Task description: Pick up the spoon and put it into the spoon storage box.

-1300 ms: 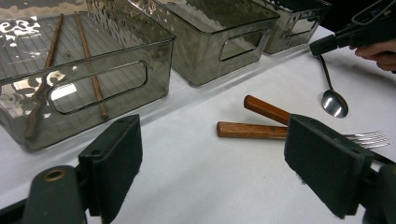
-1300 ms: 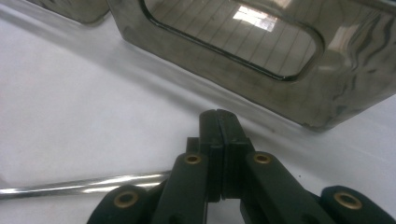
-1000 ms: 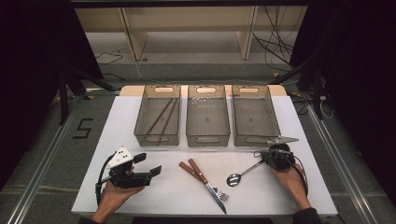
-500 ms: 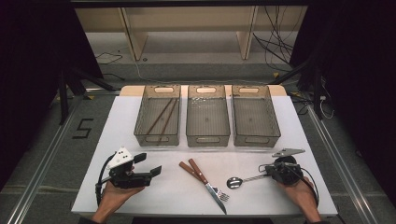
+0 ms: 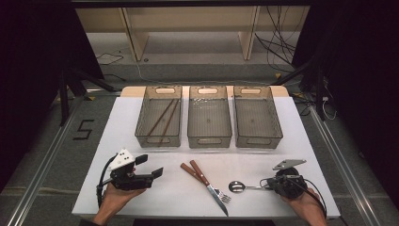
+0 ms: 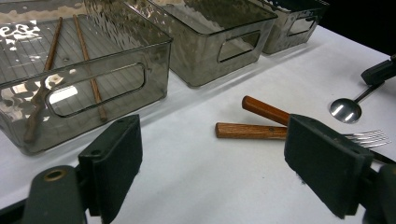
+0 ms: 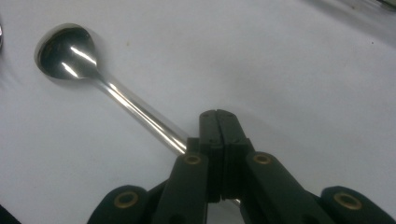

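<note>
At the near edge, the spoon (image 5: 243, 187) was gripped by its handle in the clenched right gripper (image 5: 269, 183), its bowl over the white table (image 5: 301, 136). The left gripper (image 5: 151, 175) was held with jaws released and nothing between them. Between both, a fork (image 5: 207, 182) and a knife (image 5: 209, 185) lay crossed. Compared with a second earlier, the spoon had been drawn nearer and rightward. Beyond, three trays (image 5: 210, 121) stood side by side, chopsticks (image 5: 162, 117) in the leftmost; shelving (image 5: 188, 28) was seen behind.
</note>
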Demonstrator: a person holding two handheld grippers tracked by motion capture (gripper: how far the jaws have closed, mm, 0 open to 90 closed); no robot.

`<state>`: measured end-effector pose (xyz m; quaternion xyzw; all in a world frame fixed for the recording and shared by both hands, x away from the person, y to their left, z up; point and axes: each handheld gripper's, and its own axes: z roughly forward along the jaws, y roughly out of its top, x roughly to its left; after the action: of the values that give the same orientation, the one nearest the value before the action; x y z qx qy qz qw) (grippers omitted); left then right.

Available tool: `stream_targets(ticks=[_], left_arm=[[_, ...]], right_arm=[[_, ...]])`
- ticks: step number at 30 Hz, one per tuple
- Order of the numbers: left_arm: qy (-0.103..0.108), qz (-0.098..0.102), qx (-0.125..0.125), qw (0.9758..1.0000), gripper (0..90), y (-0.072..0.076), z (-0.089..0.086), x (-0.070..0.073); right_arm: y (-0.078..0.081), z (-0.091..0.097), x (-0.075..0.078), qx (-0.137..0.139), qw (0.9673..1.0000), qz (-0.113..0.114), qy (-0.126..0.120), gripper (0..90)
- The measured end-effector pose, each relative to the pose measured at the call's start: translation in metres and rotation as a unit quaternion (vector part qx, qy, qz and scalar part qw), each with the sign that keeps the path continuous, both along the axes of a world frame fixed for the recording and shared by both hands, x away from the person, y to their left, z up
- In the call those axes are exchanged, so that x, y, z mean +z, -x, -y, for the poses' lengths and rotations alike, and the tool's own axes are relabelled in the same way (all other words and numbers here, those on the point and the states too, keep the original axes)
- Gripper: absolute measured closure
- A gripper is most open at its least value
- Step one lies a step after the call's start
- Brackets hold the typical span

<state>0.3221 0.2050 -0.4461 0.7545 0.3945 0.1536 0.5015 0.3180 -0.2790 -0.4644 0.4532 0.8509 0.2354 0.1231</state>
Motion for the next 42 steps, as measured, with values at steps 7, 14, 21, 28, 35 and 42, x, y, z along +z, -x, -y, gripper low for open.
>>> stream_targets(ticks=[7, 14, 21, 28, 35, 42], left_arm=[[0.002, 0.000, 0.002, 1.0000, 18.9, 0.000, -0.001, 0.000], [0.003, 0.003, 0.001, 1.0000, 18.9, 0.000, -0.001, 0.000], [0.005, 0.003, 0.002, 1.0000, 19.0, 0.000, -0.001, 0.000], [0.007, 0.004, 0.002, 1.0000, 18.9, 0.000, -0.002, 0.000], [0.007, 0.004, 0.003, 1.0000, 19.0, 0.000, -0.001, 0.001], [0.007, 0.005, 0.002, 1.0000, 18.9, 0.000, -0.002, 0.001]], right_arm=[[-0.004, -0.007, 0.020, 0.074, 0.9973, 0.000, 0.001, 58.5], [-0.010, -0.030, 0.022, 0.156, 0.9856, -0.038, 0.052, 38.3], [-0.018, -0.041, 0.015, 0.173, 0.9789, -0.062, 0.088, 38.7], [-0.022, -0.043, 0.012, 0.178, 0.9754, -0.074, 0.107, 47.3], [-0.024, -0.045, 0.010, 0.191, 0.9710, -0.079, 0.121, 56.4], [-0.025, -0.049, 0.010, 0.202, 0.9662, -0.093, 0.129, 65.2]])
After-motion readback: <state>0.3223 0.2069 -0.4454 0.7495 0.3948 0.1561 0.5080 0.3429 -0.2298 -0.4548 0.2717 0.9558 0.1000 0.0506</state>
